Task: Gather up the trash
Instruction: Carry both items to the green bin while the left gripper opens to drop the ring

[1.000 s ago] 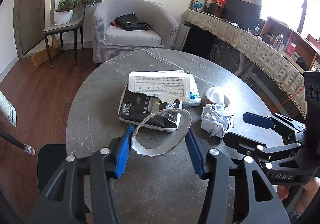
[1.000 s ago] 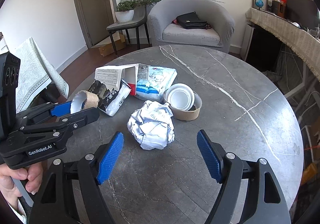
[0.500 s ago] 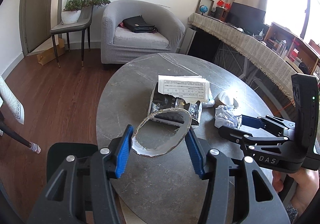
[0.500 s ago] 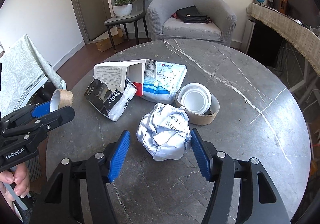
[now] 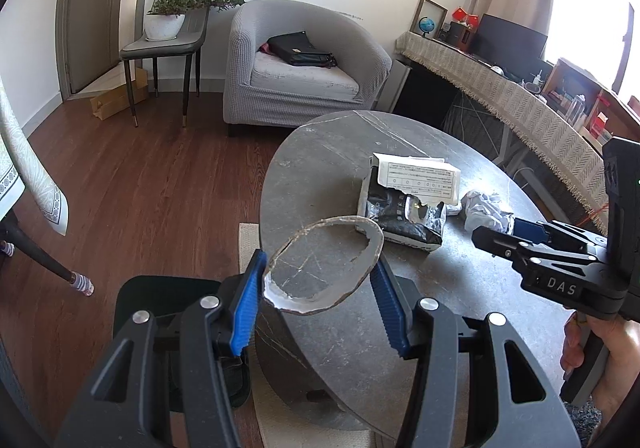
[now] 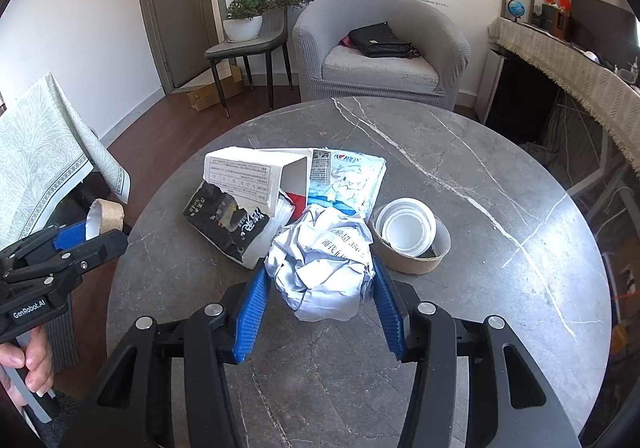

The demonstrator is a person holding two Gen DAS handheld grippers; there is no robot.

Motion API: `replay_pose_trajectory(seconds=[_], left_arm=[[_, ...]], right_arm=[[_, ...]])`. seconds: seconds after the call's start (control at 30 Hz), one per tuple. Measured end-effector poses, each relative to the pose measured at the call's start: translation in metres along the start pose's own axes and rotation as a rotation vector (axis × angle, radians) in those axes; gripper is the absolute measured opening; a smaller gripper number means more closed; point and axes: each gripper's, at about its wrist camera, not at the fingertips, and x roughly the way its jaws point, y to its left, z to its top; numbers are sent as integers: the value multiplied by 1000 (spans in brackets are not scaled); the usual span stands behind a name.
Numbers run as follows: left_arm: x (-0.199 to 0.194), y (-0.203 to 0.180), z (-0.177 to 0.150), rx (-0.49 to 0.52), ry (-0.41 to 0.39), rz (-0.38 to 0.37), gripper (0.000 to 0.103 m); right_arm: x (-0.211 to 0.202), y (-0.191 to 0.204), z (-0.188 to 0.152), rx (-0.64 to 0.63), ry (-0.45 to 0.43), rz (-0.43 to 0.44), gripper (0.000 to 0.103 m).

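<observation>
My right hand-held gripper (image 6: 320, 300), jaws just closing, squeezes the light, springy crumpled paper ball (image 6: 322, 260) across its middle on the table (image 6: 500, 152), while my left hand-held gripper (image 5: 316, 300) clamps a thin cardboard ring (image 5: 324, 260).

Bright daylight from a window (image 5: 592, 20) far right, blown out white with a flare streak in the left wrist view. Both views sharp, no motion blur; grey table (image 6: 460, 176) shows soft sheen, faint shadows. Heavy fisheye bending, black vignette at the corners.
</observation>
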Motion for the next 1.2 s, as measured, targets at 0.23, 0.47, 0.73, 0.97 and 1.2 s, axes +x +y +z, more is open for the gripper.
replay_pose_trajectory(seconds=[0.23,0.47,0.73,0.97,1.2], left_arm=[[-3,24,-6,-32,18,41,55],[-2,55,-12,-66,46,86,55],[-3,94,-26,-106,87,138,55],[6,129,-44,-134,159,187,55],[20,158,-63,-151,248,223,56]], right_arm=[[-10,23,8,-47,-26,22,51],[-11,51,15,-80,-43,77,51],[-8,90,22,-119,-42,149,51],[3,129,27,-157,-23,213,51],[17,161,27,-187,6,257,51]])
